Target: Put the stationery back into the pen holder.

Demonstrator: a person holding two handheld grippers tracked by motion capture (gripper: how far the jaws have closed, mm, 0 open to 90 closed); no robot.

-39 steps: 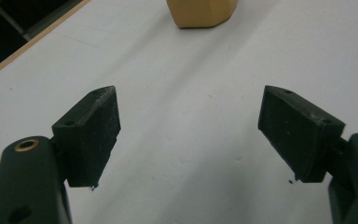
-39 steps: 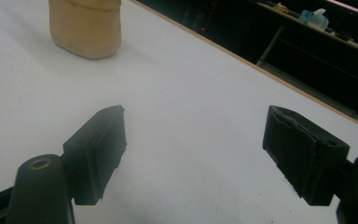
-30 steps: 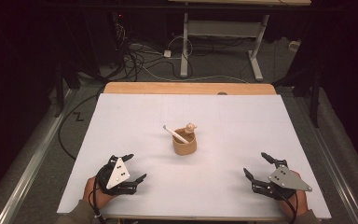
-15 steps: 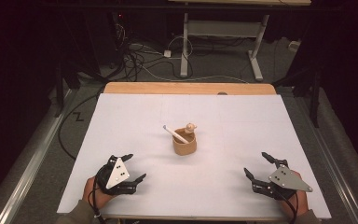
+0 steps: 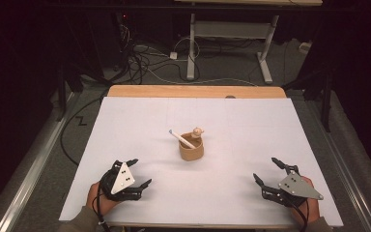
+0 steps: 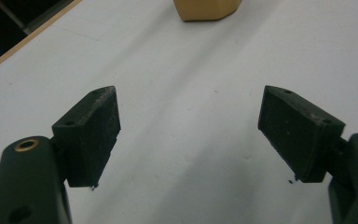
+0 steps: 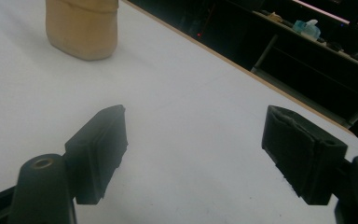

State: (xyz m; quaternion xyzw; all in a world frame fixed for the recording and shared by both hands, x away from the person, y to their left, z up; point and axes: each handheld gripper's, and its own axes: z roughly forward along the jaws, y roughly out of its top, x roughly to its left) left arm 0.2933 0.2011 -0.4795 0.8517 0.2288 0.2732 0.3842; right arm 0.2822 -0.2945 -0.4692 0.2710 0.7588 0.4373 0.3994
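With both sets of fingers apart and empty, your left gripper (image 5: 136, 175) and right gripper (image 5: 266, 170) rest near you on the worktop (image 5: 251, 130); reach forward next to the central cup (image 5: 191, 149) holding a stick (image 5: 182, 138).

Both tools are matte black. The left gripper (image 5: 136, 174) carries a white three-cornered plate with small dark screw dots; the right gripper (image 5: 266, 173) has a grey one with the same dots. Up close, each jaw ends in a blocky, rough-textured pad, worn at its edges, bolted to an arm with a brass-ringed hole. Black cable trails past drab olive sleeves.
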